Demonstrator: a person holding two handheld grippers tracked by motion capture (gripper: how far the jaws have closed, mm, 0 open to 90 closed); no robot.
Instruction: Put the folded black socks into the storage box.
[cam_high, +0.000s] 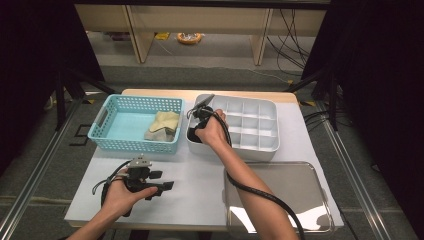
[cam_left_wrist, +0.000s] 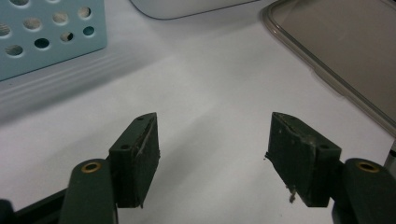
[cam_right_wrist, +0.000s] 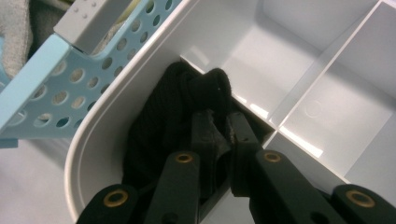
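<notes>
My right gripper (cam_right_wrist: 220, 127) reaches down into the front left compartment of a white divided organizer (cam_right_wrist: 117, 106). Its jaws are pinched together on a black knitted cloth (cam_right_wrist: 159, 116), which bunches over the fingertips and fills that compartment. In the high view the right hand covers most of that gripper (cam_high: 198, 126), and the black cloth (cam_high: 195, 137) shows as a dark patch below it. My left gripper (cam_high: 167, 186) lies low over the white table surface at the front left. It stands open, with nothing between the jaws (cam_left_wrist: 212, 140).
A light blue perforated basket (cam_high: 107, 132) holding a pale yellow cloth (cam_high: 164, 125) stands left of the organizer (cam_high: 260, 150). A metal tray (cam_high: 280, 200) lies at the front right. The organizer's other compartments look bare. Cables trail from both grippers.
</notes>
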